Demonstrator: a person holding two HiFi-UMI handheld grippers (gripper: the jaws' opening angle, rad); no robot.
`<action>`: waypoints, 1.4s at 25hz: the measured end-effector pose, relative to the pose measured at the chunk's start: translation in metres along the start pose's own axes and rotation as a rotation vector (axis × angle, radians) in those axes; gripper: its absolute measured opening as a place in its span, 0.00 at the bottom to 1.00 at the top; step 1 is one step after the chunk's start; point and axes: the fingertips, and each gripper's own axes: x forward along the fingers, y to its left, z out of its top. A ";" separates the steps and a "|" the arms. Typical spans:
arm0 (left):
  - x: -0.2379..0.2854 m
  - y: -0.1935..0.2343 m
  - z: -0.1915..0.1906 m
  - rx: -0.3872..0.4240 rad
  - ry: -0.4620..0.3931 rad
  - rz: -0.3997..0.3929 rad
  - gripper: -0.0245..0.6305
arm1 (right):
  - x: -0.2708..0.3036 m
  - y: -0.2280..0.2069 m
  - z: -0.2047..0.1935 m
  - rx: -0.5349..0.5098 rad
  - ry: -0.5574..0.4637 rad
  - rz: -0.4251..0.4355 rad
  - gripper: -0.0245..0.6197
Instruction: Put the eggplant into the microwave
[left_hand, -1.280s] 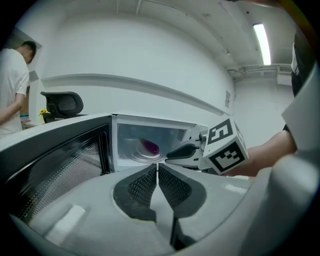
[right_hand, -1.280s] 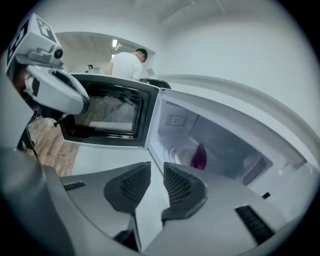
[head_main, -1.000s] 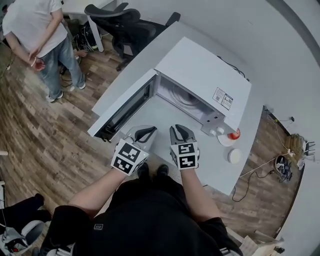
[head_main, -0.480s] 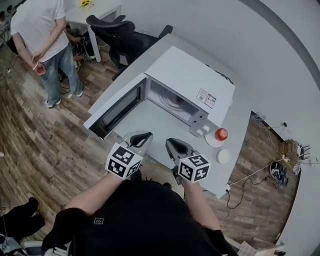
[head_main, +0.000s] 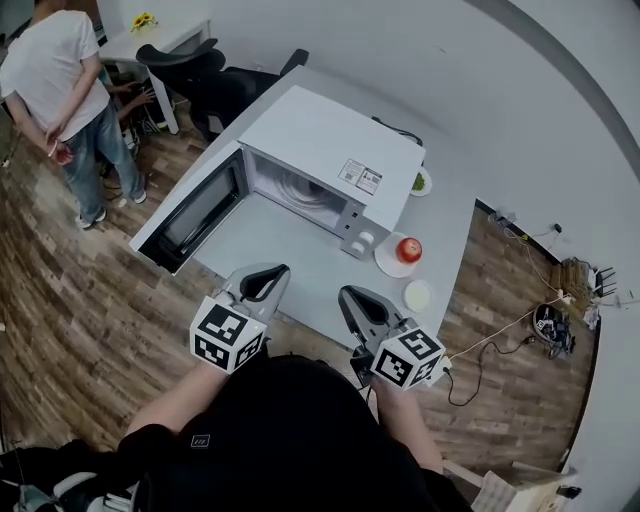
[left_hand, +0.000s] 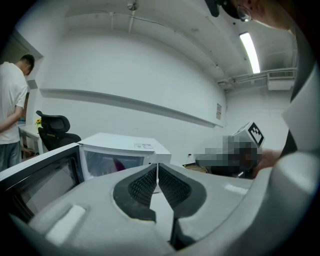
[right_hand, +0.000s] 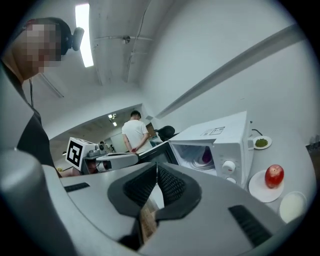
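Observation:
The white microwave (head_main: 330, 140) stands on the grey table with its door (head_main: 190, 215) swung wide to the left. A purple eggplant (right_hand: 206, 156) lies inside on the turntable, also glimpsed as the eggplant (left_hand: 118, 164) in the left gripper view. My left gripper (head_main: 268, 272) and right gripper (head_main: 350, 295) hang near the table's front edge, well short of the oven. The left gripper (left_hand: 157, 167) is shut and holds nothing. The right gripper (right_hand: 157, 167) has just been closing its jaws and is shut with nothing between them.
Right of the microwave sit a red apple (head_main: 408, 249) on a white plate, a small white dish (head_main: 417, 295) and a plate of green food (head_main: 420, 182). A person (head_main: 60, 80) stands at the far left beside a black office chair (head_main: 200, 65).
Both grippers have drawn back from the microwave towards my body and risen. The right jaws have closed with nothing in them. The door remains open.

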 end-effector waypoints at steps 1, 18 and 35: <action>0.002 -0.009 0.004 0.014 -0.004 -0.009 0.07 | -0.009 0.000 0.004 0.001 -0.022 0.001 0.07; 0.024 -0.059 0.039 0.060 -0.018 -0.076 0.07 | -0.064 -0.011 0.043 -0.085 -0.204 -0.059 0.06; 0.032 -0.050 0.038 0.054 -0.018 -0.084 0.07 | -0.052 -0.018 0.039 -0.079 -0.182 -0.072 0.06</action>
